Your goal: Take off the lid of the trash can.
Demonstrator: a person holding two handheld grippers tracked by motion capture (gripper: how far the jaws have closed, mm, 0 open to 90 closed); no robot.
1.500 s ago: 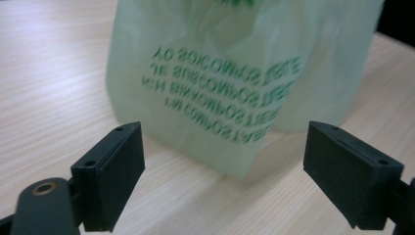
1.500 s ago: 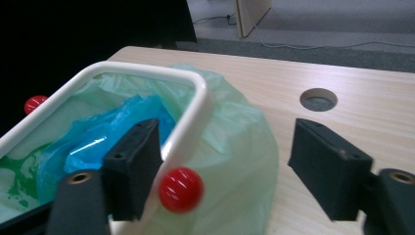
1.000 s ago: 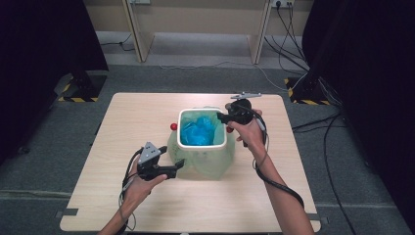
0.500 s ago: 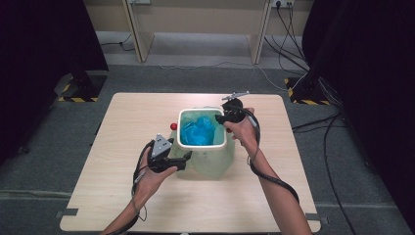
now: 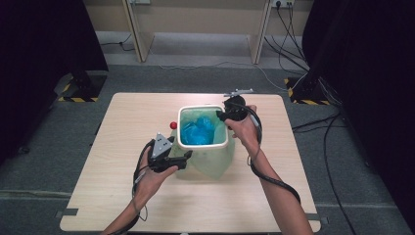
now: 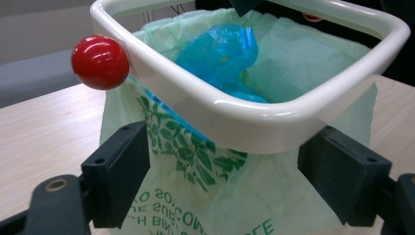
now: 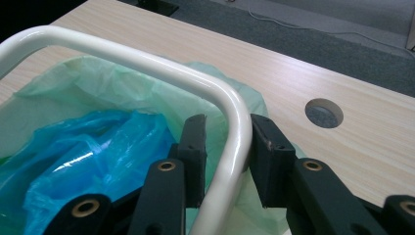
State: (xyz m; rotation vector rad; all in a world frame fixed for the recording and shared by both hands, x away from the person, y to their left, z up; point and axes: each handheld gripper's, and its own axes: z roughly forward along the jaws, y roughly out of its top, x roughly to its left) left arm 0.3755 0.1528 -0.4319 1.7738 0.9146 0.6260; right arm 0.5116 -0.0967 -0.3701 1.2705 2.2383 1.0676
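two grippers on one bin, mid-table. left gripper sits at the bin's near-left side, jaws wide, straddling the green bag just under the rim; pads look clear of the plastic, so nothing gripped. red knob sticks out on the rim's left. right gripper is at the far-right corner, jaws just narrowed across the rim tube, one pad inside, one outside; contact looks close, can't confirm. white rounded-square rim, green liner, blue bag crumpled inside.
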